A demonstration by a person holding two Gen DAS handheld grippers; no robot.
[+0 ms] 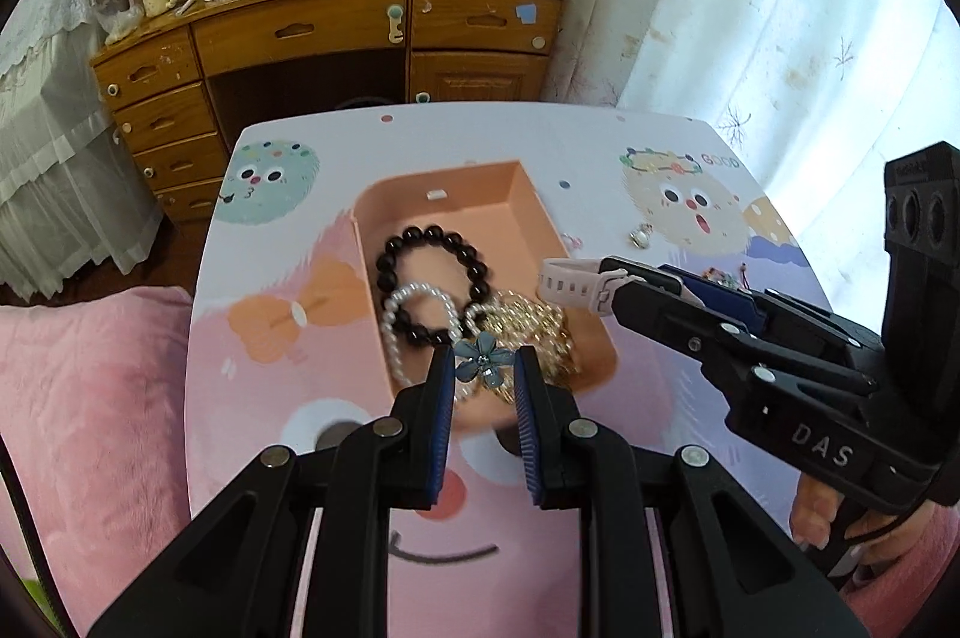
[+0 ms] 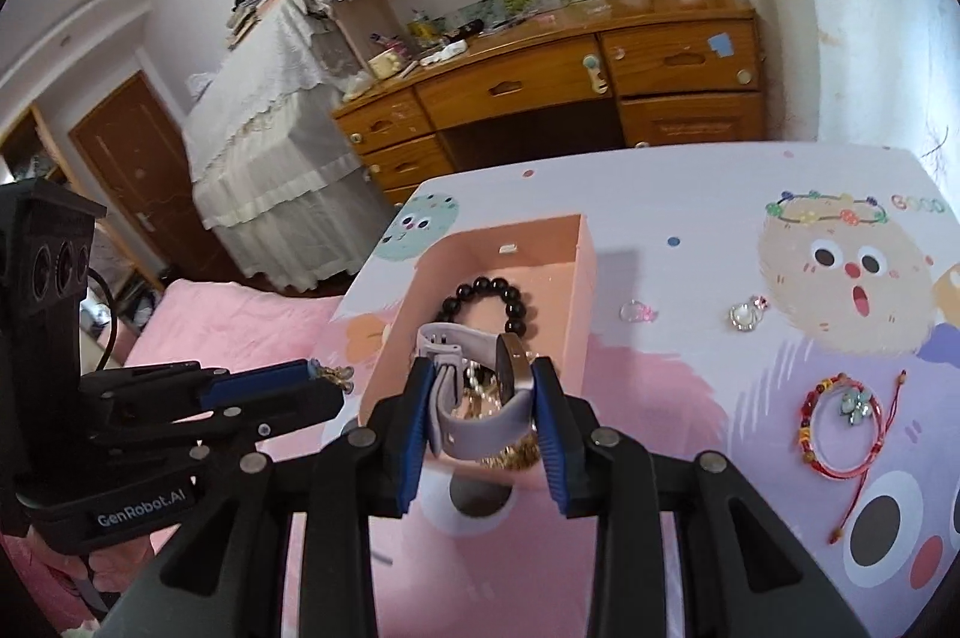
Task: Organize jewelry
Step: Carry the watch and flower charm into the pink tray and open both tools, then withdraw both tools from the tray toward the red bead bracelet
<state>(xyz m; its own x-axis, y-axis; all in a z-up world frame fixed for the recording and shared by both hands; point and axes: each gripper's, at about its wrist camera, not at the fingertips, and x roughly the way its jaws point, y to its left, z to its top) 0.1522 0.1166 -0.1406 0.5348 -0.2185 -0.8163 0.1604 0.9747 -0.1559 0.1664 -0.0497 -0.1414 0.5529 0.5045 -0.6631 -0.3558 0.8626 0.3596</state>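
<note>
A peach box (image 1: 528,194) (image 2: 585,254) on the cartoon table holds a black bead bracelet (image 1: 432,278) (image 2: 498,302), a pearl bracelet (image 1: 414,314) and a gold chain piece (image 1: 534,332). My left gripper (image 1: 483,368) (image 2: 312,374) hovers over the box's near end, fingers closed on a blue flower ornament (image 1: 483,359). My right gripper (image 2: 483,416) (image 1: 606,284) is shut on a pale pink watch (image 2: 480,398) (image 1: 570,287) and holds it over the box's right side.
On the table right of the box lie a clear ring (image 2: 636,311), a silver ring charm (image 2: 744,317) (image 1: 641,236) and a red beaded bracelet with string (image 2: 840,428). A wooden desk (image 1: 360,32) stands behind; pink bedding (image 1: 90,398) lies left.
</note>
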